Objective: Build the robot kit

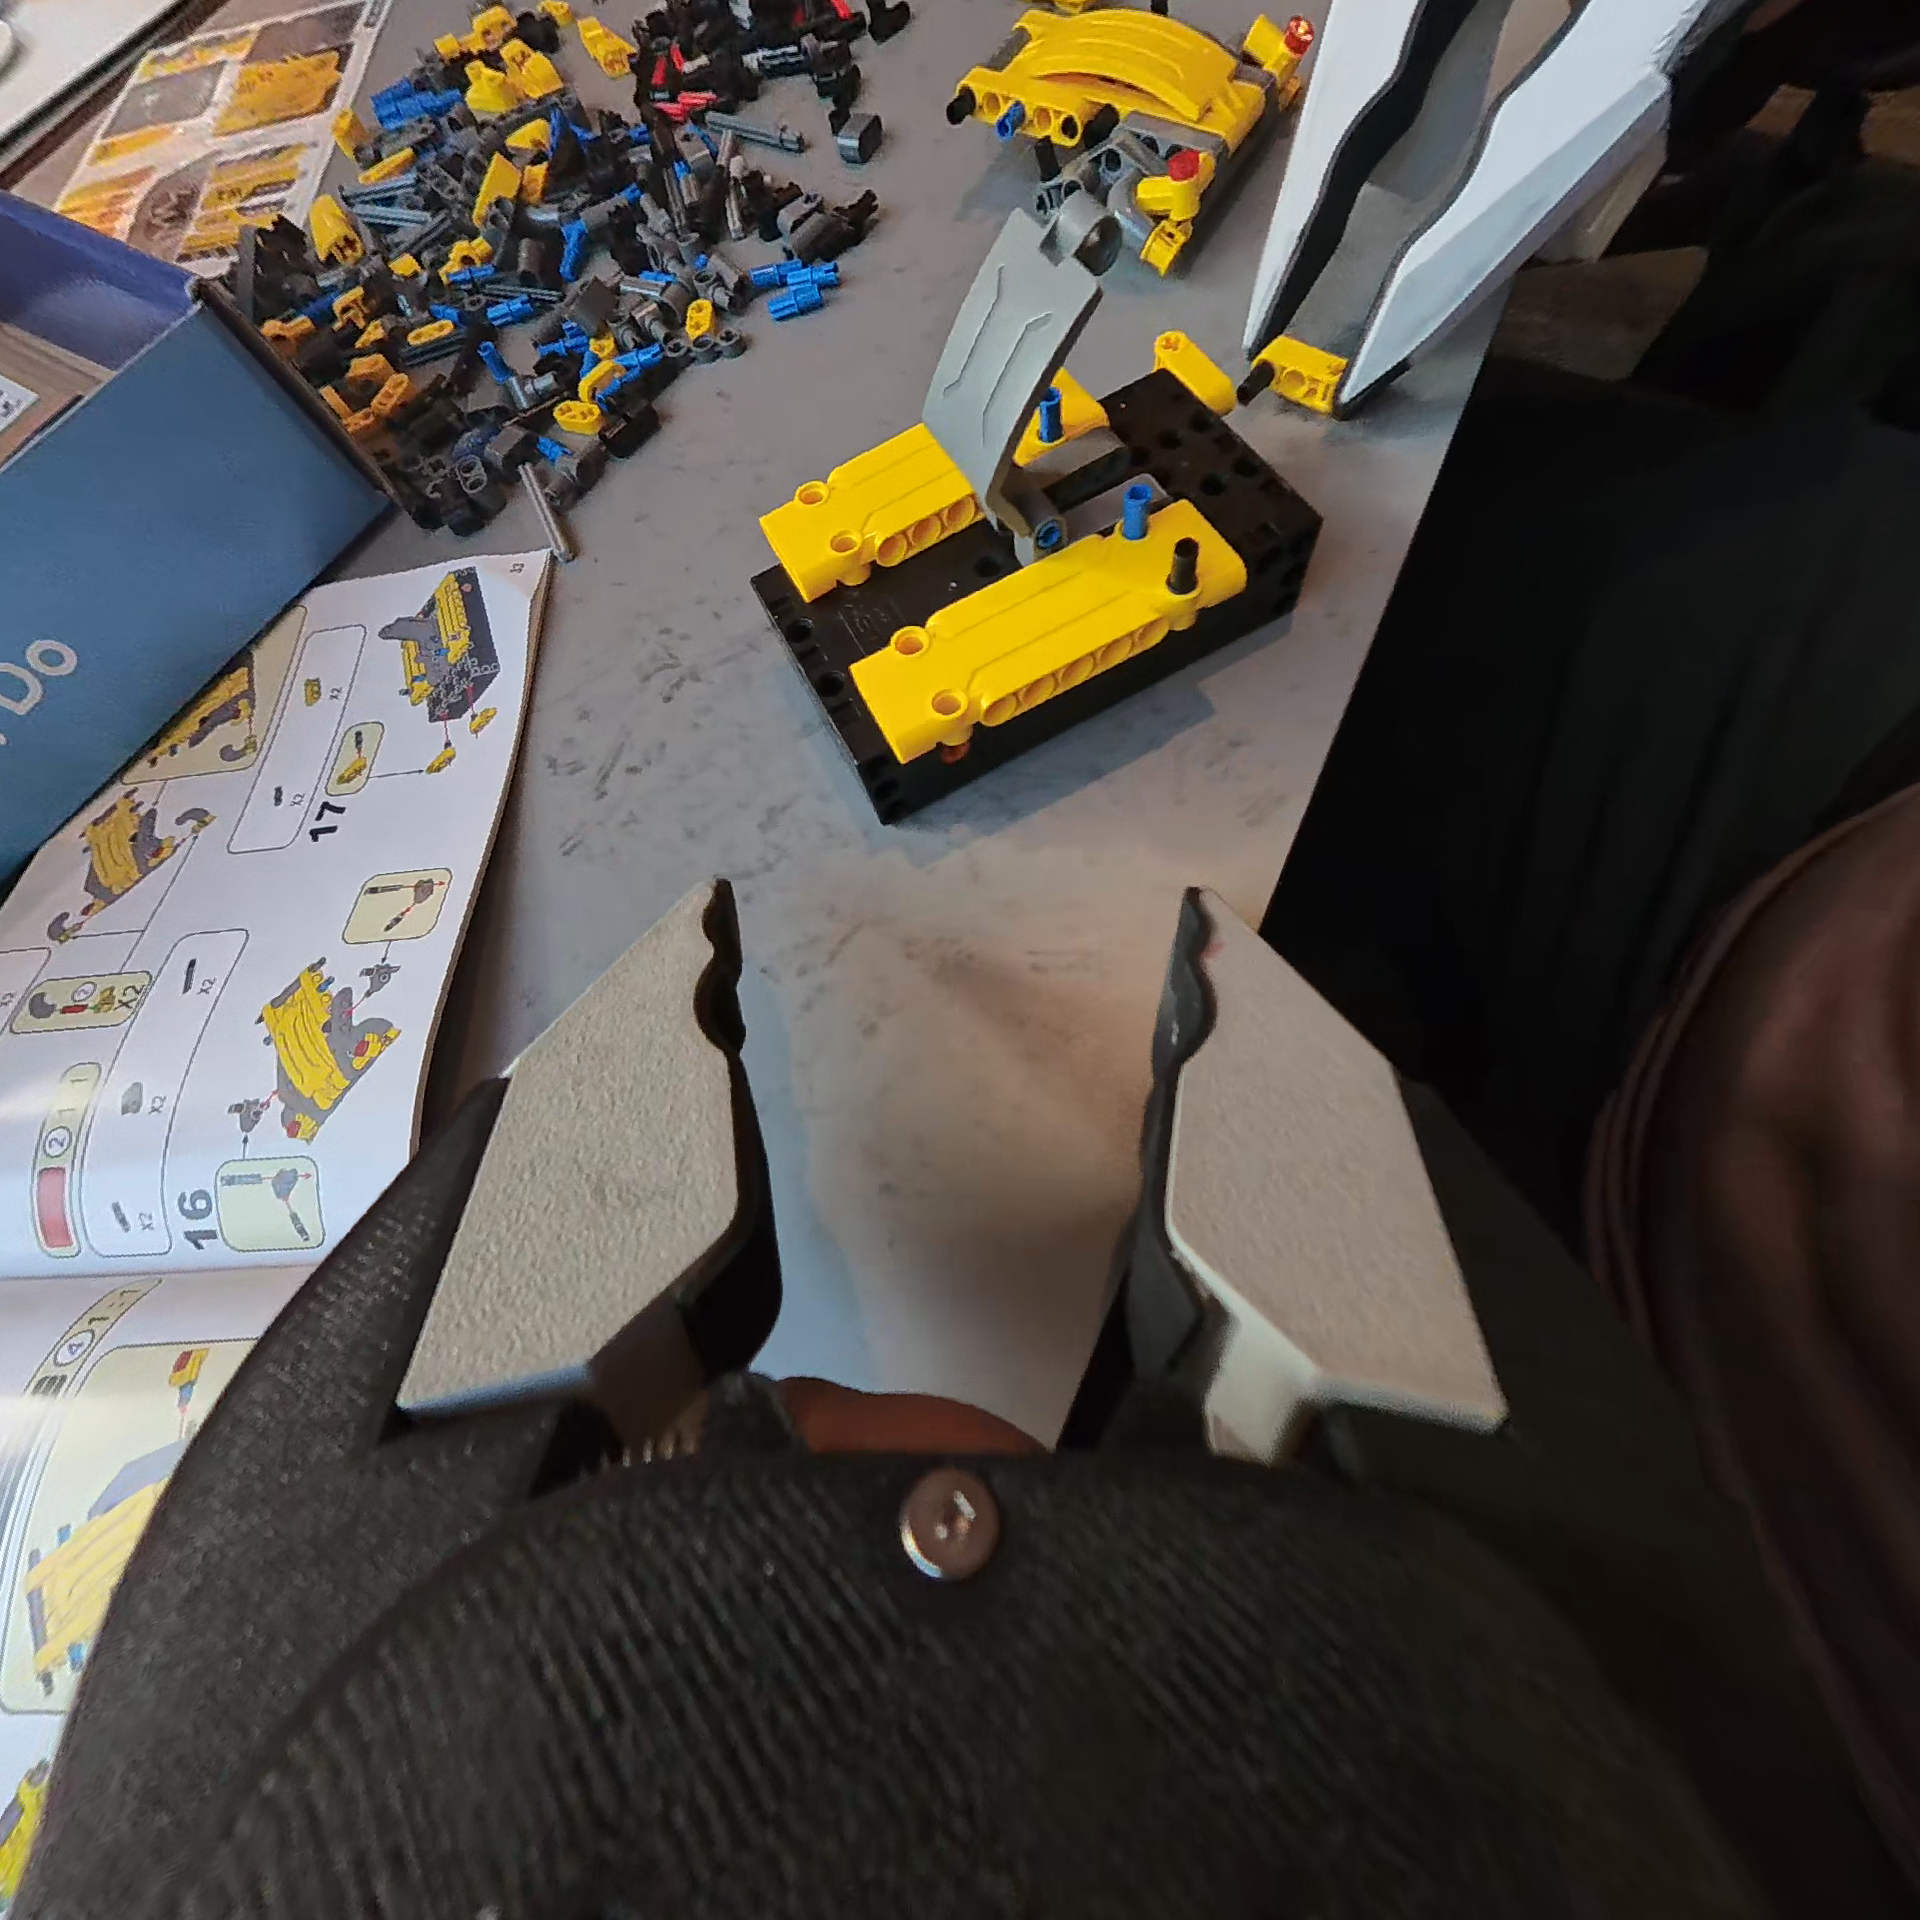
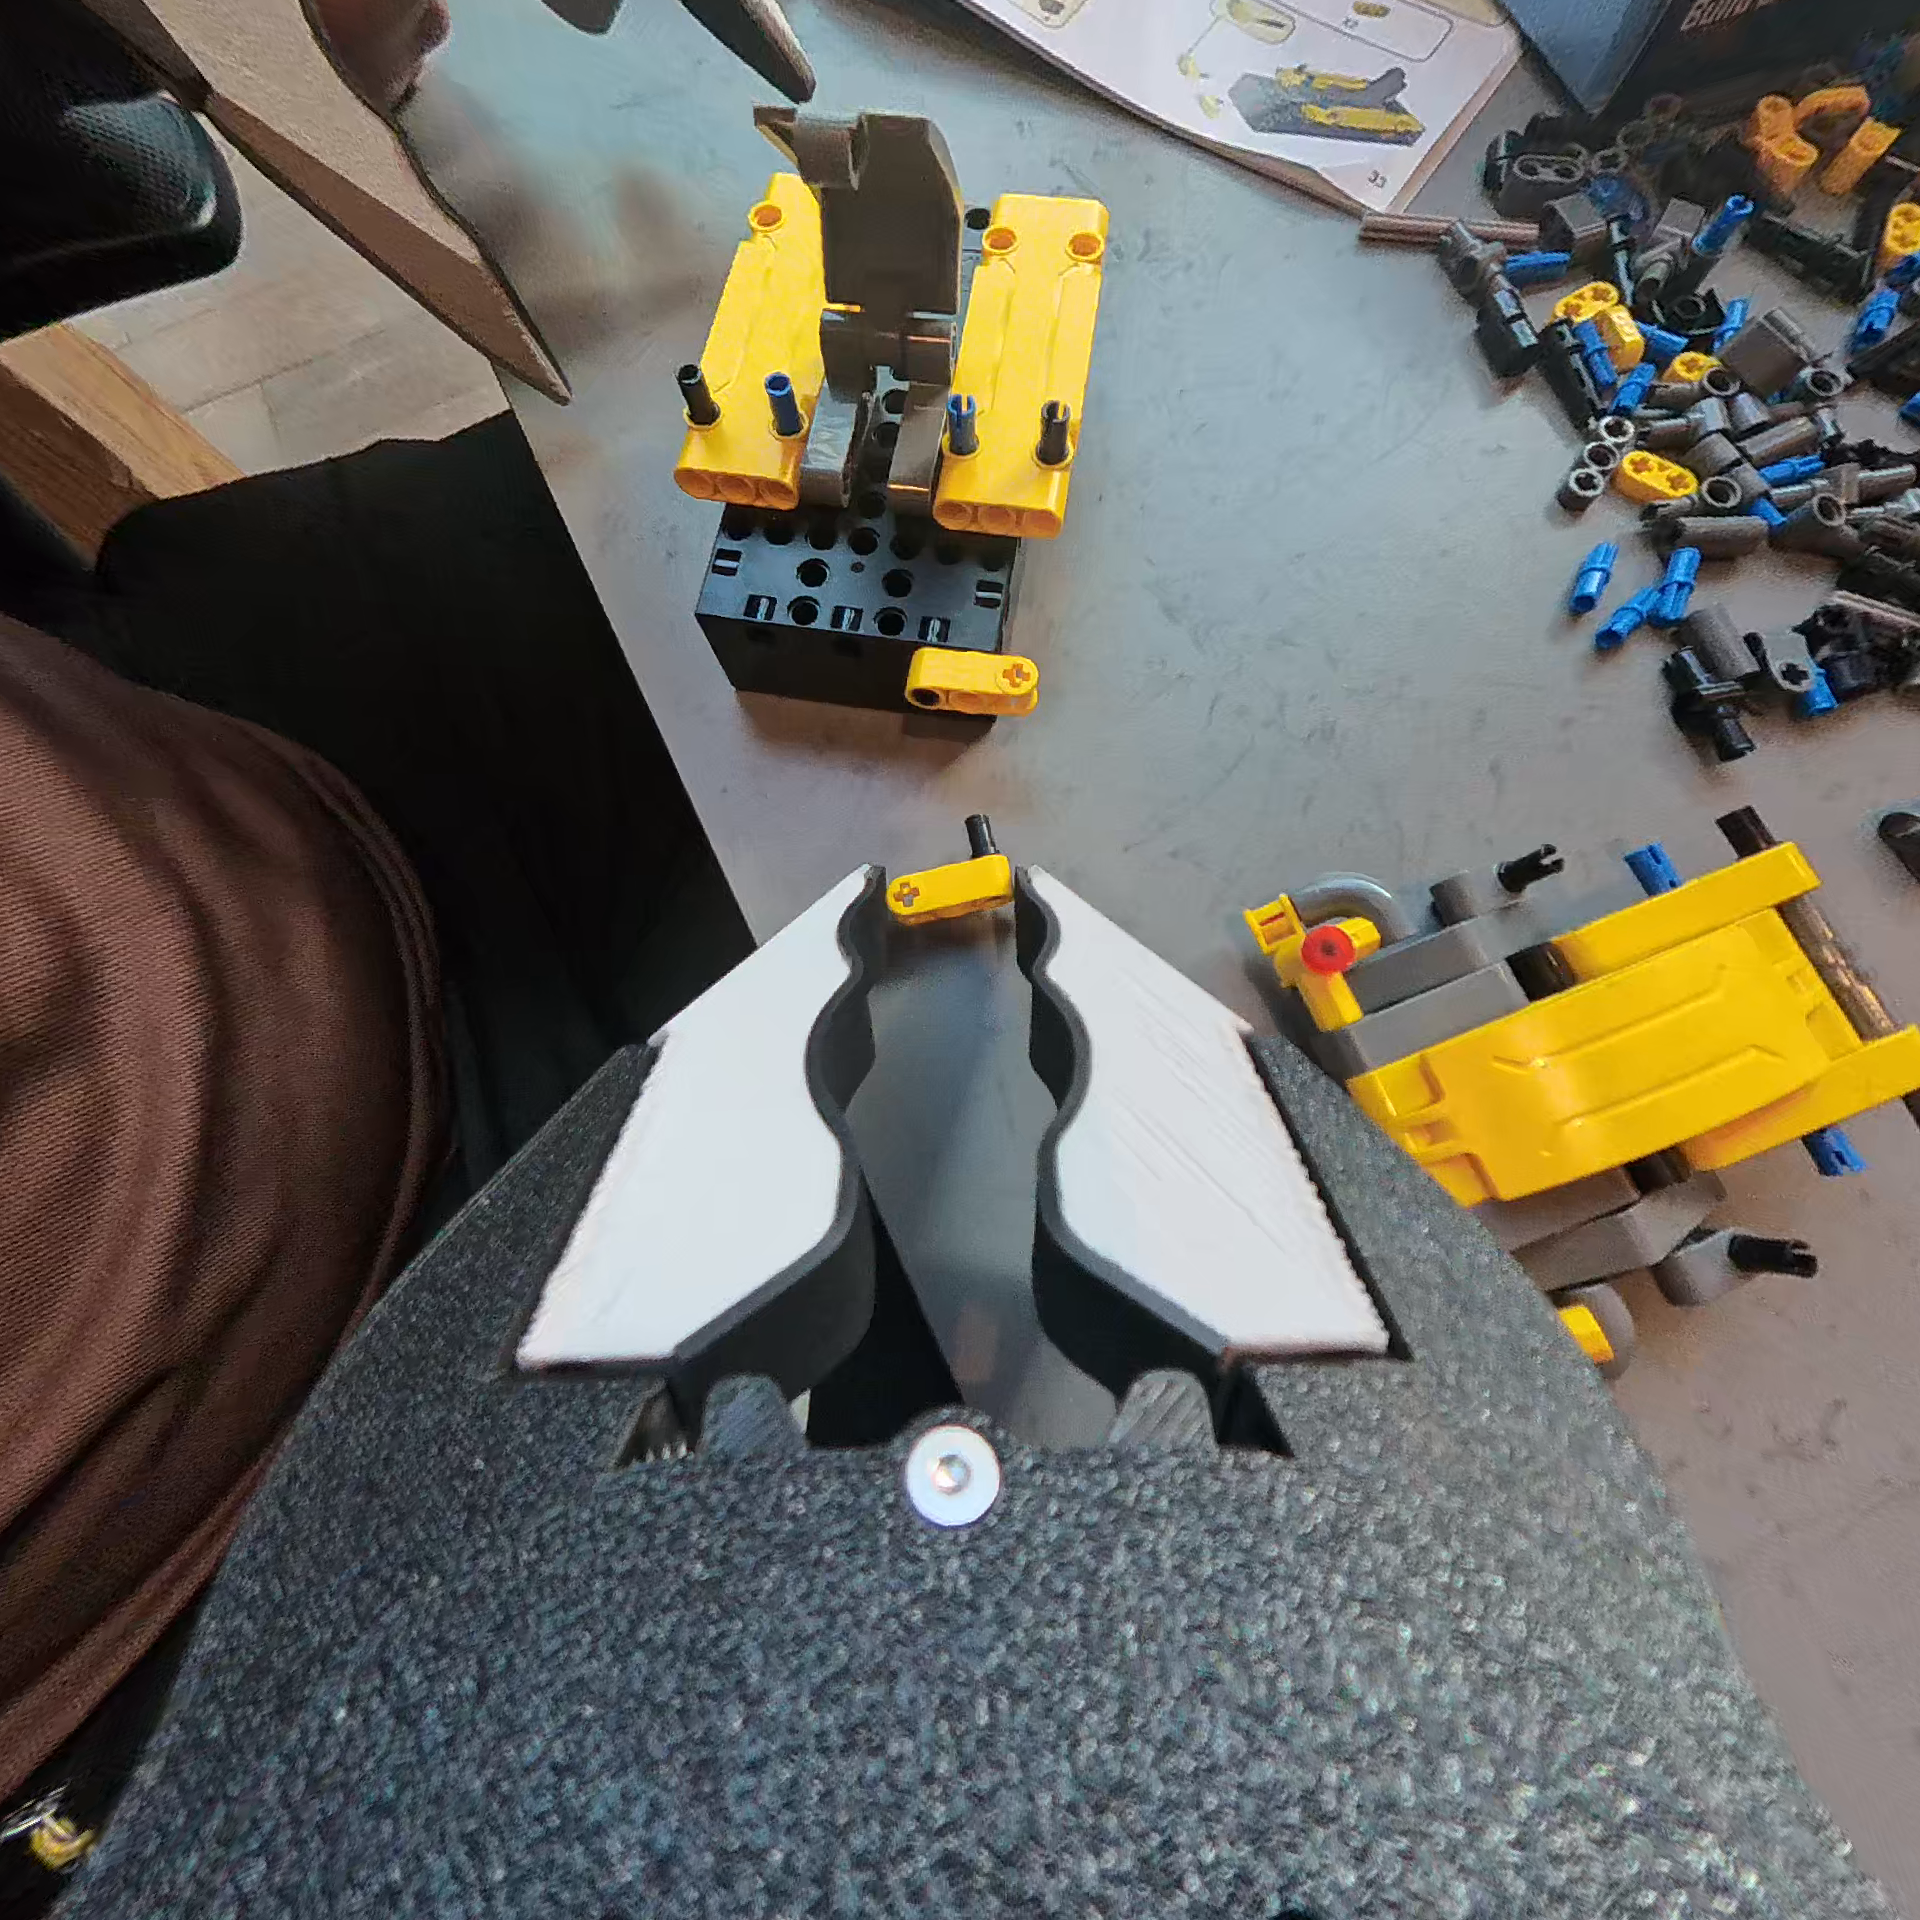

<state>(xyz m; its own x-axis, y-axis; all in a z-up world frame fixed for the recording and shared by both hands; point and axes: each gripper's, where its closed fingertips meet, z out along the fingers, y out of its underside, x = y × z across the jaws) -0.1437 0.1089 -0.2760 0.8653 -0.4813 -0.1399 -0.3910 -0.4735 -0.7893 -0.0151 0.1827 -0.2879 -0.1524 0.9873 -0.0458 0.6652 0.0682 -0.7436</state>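
Observation:
My right gripper (image 2: 948, 889) is shut on a small yellow connector piece (image 2: 951, 891) with a black pin standing from it, held just above the grey table (image 2: 1299, 623). It also shows in the left wrist view (image 1: 1304, 379), gripping the same piece (image 1: 1299, 374) beside a black block assembly (image 1: 1039, 592) that carries two yellow panels and a grey lever. In the right wrist view that assembly (image 2: 883, 436) lies ahead, with a second yellow connector (image 2: 971, 681) on its near corner. My left gripper (image 1: 956, 914) is open and empty over bare table, short of the assembly.
A yellow and grey partly built model (image 2: 1590, 1060) lies to the right of my right gripper. A heap of loose black, blue and yellow parts (image 1: 540, 270) covers the far table. An instruction booklet (image 1: 260, 914) and a blue box (image 1: 135, 499) lie at the left. A person's brown sleeve (image 1: 1787, 1247) is beyond the table edge.

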